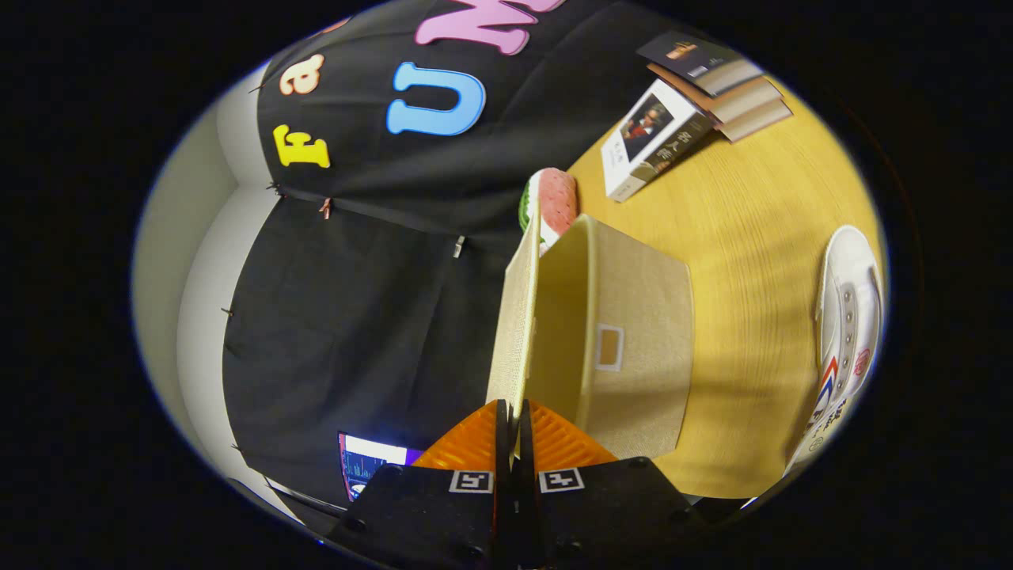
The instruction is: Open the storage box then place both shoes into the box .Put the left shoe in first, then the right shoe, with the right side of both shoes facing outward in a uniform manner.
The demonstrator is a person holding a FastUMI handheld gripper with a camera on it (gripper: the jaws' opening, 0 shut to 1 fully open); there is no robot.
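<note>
In the gripper view, which is rolled so that the wooden table (760, 261) stands on edge beside the booth's black wall, we see the gripper (514, 419) with its 2 fingers drawn nearly together, pinching the thin edge of the storage box's lid (516, 317). The lid is a flat beige woven panel, and it runs straight ahead from between the fingertips, lifted away from the box body.

The storage box (633, 348) itself is beige fabric and sits on the table just beyond the fingers, its opening exposed beside the raised lid and a small label window on its facing side. We cannot see anything inside it from here.

1 white shoe (847, 340), with metal eyelets and a red and blue stripe on its side, lies on the table well apart from the box, on the side away from the lid.

Beyond the box, touching the far end of the lid in our view, is a red and green watermelon-slice toy (554, 202). Farther along the table lies a book (653, 138), and just past it a stack of 3 books (724, 83).
</note>
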